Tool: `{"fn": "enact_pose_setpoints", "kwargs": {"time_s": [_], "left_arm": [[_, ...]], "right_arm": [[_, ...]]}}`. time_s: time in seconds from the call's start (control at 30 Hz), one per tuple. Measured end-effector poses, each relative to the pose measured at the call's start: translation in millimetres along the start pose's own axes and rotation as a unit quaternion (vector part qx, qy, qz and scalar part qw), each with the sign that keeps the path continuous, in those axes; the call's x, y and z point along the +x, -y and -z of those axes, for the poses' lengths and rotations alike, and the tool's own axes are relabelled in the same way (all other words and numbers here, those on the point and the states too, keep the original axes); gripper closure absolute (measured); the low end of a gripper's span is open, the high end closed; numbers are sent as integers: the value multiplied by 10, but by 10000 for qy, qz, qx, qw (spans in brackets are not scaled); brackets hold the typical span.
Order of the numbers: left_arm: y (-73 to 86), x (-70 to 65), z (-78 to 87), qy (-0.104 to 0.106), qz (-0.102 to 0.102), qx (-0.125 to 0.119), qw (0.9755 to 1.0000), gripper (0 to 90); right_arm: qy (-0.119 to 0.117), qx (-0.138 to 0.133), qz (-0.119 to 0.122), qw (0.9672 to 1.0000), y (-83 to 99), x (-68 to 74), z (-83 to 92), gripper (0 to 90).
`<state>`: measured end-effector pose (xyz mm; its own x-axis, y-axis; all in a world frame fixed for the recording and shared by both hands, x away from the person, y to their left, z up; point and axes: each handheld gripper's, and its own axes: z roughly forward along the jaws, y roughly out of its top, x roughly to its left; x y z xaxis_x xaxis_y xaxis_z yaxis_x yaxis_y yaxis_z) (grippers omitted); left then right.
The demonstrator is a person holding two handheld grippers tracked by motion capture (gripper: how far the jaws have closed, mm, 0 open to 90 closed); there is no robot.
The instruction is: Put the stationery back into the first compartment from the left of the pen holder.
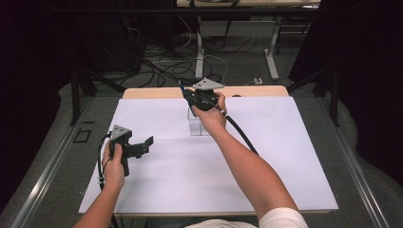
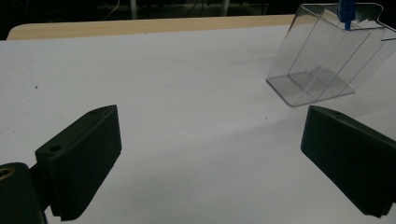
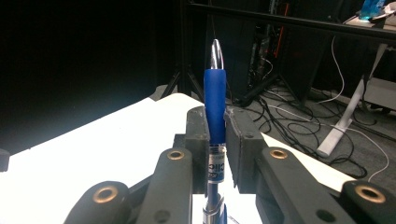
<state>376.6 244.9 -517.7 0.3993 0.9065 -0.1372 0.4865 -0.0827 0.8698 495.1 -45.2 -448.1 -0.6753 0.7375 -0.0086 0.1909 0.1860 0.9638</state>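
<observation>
Your right gripper [image 3: 217,140] is clamped on a blue pen [image 3: 214,100], low in the middle of the right gripper view, and that's where the one bit of print sits. Look at the clear stretch of barrel just under the blue grip: a white label [image 3: 216,169] with dark letters running sideways. You can make out "Clic" and then the jaws cut it off. Anything below that on the label is too small to read. No other lettering is legible here.
</observation>
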Motion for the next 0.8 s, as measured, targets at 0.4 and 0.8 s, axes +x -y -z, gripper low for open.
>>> {"fn": "enact_pose_setpoints", "kwargs": {"time_s": [0.4,0.8], "left_arm": [[-1,0,-2,-3,-12,21,10000,48],[1,-1,-9,0,-29,31,10000,48]], "right_arm": [[45,108,20,9999,130,11,-28,794],[93,185,-217,9996,242,-20,0,794]]}}
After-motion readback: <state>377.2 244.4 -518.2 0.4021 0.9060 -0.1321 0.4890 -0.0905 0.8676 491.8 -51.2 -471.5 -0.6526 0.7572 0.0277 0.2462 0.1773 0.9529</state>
